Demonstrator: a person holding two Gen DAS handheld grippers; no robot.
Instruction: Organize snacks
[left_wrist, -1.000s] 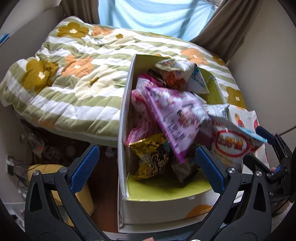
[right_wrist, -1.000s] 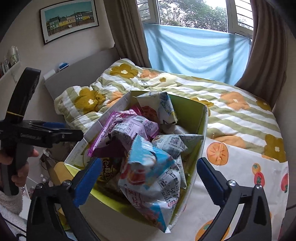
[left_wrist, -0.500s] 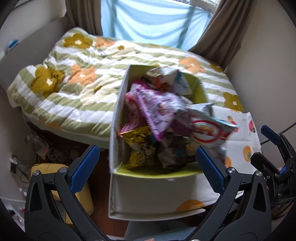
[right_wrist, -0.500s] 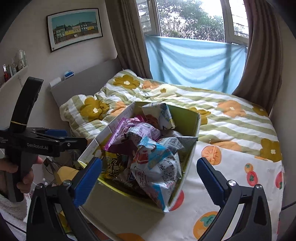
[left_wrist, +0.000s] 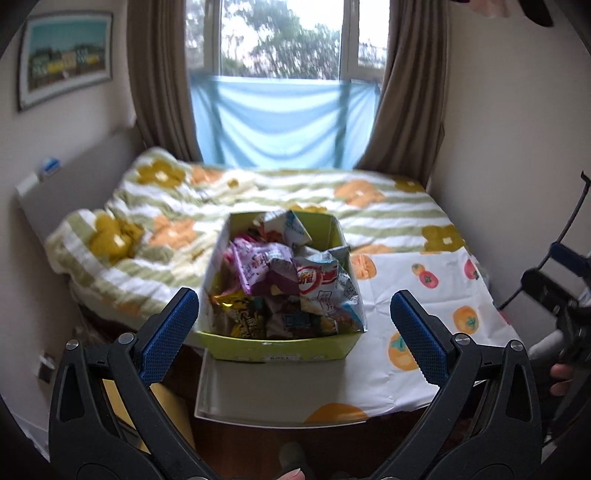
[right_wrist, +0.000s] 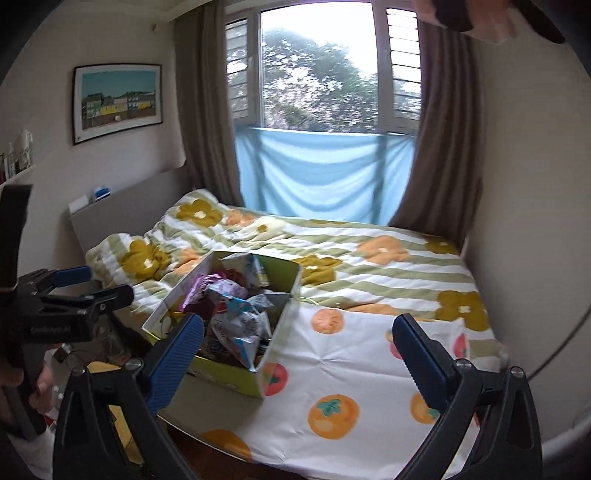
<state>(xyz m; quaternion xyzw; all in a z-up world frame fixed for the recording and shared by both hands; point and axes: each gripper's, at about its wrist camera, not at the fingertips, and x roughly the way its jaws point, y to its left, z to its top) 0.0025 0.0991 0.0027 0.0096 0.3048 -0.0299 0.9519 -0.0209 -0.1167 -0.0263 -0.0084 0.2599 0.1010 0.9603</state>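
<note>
1. Blue-padded, both my left gripper (left_wrist: 293, 326) and right gripper (right_wrist: 297, 350) are hanging wide apart, gripping nothing.
2. I am pulling back from a second ago: the yellow-green cardboard box (left_wrist: 280, 349) is now sitting well ahead, so packing looks finished.
3. Crinkly snack packets (left_wrist: 291, 280) are heaping above its rim, at the edge of the persimmon-print white cloth (right_wrist: 354, 373) on the bed.
</note>
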